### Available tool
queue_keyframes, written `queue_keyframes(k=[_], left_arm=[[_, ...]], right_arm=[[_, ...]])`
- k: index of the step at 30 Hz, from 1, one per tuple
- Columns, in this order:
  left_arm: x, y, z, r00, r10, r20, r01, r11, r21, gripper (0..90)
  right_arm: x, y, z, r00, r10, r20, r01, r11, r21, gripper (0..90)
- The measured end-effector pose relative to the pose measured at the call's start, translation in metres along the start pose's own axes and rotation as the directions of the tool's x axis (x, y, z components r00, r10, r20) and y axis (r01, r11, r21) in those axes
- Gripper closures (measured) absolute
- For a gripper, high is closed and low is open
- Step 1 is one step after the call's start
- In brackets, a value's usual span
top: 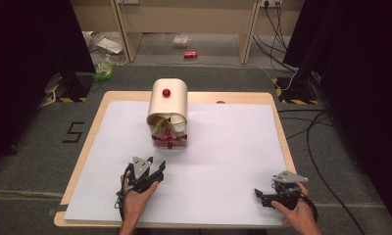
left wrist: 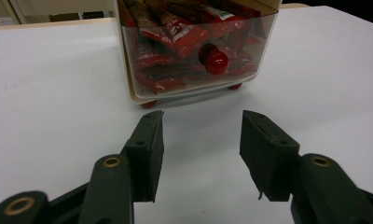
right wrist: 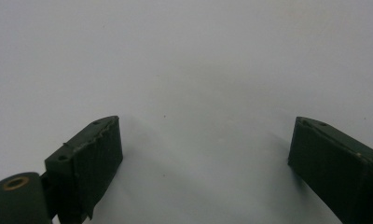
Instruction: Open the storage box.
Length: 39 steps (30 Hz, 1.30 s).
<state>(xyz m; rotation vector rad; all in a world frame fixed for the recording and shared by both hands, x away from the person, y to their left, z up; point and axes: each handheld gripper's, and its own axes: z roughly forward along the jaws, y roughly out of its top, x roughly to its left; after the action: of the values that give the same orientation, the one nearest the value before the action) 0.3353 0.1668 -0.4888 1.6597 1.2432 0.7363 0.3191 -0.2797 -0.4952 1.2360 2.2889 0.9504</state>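
Jaws of the left gripper (top: 157,167) stand part-way apart with nothing between them, aimed at the clear box (top: 169,133) just ahead; jaws of the right gripper (right wrist: 203,154) are spread wide over bare white surface, also empty.

That box, the landmark for everything else, sits on the white sheet (top: 223,147) of the counter, toward the far side and a little left of centre. Its cream roll-top lid (top: 167,100), with a red knob (top: 166,92), looks pushed up and back, leaving the front partly open. Seen along the left gripper's jaws, the box (left wrist: 194,46) is packed with red sachets (left wrist: 180,32), and a red knob on the clear front (left wrist: 216,61) faces the camera, with small red feet below.

By my reading the work is at an early stage: the left gripper is lined up just in front of the box, near it but not touching, and nothing has been taken out or gripped. Reaching the knob or the sachets is all yet to come.

The right gripper (top: 277,193) rests well to the right of the box, near the front edge of the counter. Between the left gripper and the box the sheet lies bare, so nothing blocks the approach. Beyond the box, on the floor, lie a red can (top: 190,54) and some wrappers, well out of the way.
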Motion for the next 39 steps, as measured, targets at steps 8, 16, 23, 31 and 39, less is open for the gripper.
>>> queue_keyframes(k=[8,16,23,31,39], left_arm=[[-0.008,0.005,0.014,0.9998,-0.002,-0.021,0.002,1.0,-0.008,52.0],[-0.011,0.009,0.025,0.9991,-0.015,-0.04,0.014,0.9997,-0.018,52.0],[-0.015,0.012,0.03,0.9977,-0.03,-0.061,0.028,0.9989,-0.037,50.5],[-0.021,0.013,0.035,0.9967,-0.036,-0.072,0.031,0.9976,-0.062,50.4],[-0.024,0.014,0.04,0.9947,-0.042,-0.094,0.035,0.9966,-0.075,56.2]], right_arm=[[0.0,0.0,0.0,1.0,0.0,0.0,0.0,1.0,0.0,10.1],[0.0,0.0,0.0,1.0,0.0,0.0,0.0,1.0,0.0,10.1],[0.0,0.0,0.0,1.0,0.0,0.0,0.0,1.0,0.0,10.1],[0.0,0.0,0.0,1.0,0.0,0.0,0.0,1.0,0.0,10.1],[0.0,0.0,0.0,1.0,0.0,0.0,0.0,1.0,0.0,10.1]])
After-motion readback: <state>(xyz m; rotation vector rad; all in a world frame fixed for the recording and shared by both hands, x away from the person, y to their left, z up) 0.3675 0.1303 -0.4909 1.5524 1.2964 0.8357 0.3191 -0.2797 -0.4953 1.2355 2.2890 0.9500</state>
